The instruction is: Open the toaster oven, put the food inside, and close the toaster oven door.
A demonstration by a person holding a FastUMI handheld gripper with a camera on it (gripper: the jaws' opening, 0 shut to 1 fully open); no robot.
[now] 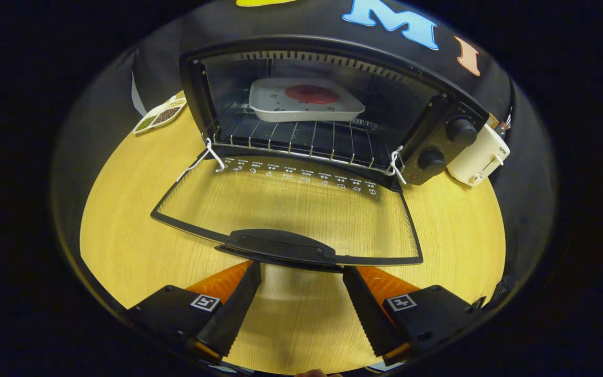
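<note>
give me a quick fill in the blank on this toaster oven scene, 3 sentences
1. The toaster oven door is folded down and ____.
2. The white tray holding the red food rests on the wire ____ inside the oven.
3. The gripper has its fingers ____, just short of the door handle, holding nothing.

Missing words: open; rack; open

Round wooden table (123, 230), pale grain, evenly lit. Black cloth wall (160, 57) close behind. White pop-up toaster (479, 157) at table's far edge; divided seed dish (159, 116) opposite.
</note>
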